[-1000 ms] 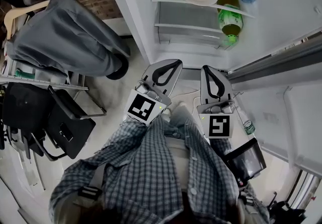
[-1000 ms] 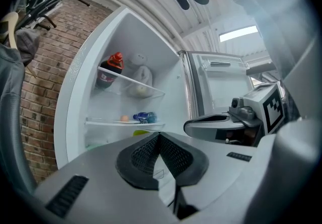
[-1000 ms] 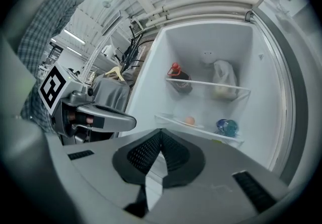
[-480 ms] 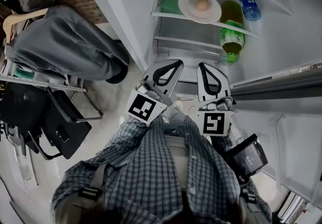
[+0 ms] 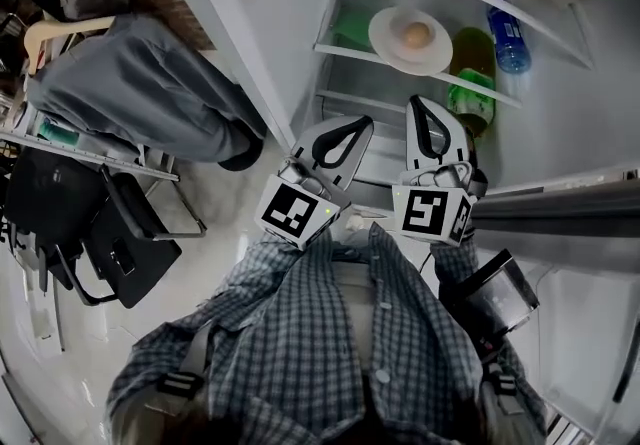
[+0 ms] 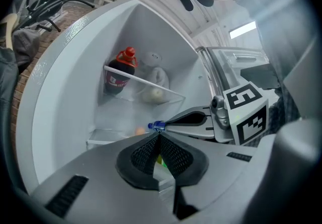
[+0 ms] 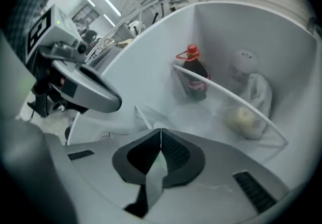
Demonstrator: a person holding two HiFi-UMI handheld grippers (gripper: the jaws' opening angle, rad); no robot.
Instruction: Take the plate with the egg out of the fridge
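Both the left tongs and right tongs have come closer to the fridge, shut tight, holding nothing. On its shelf the plate sits beside a green bottle; a tilted grab could roll the egg off

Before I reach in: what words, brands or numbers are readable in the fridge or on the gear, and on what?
Nothing can be read as text.
Dark bottle, red label: white print, too blurred.
Blue bottle, label: too small.
Green bottle, label: too small.
Left marker cube and right marker cube: black-and-white square patterns only, no words.
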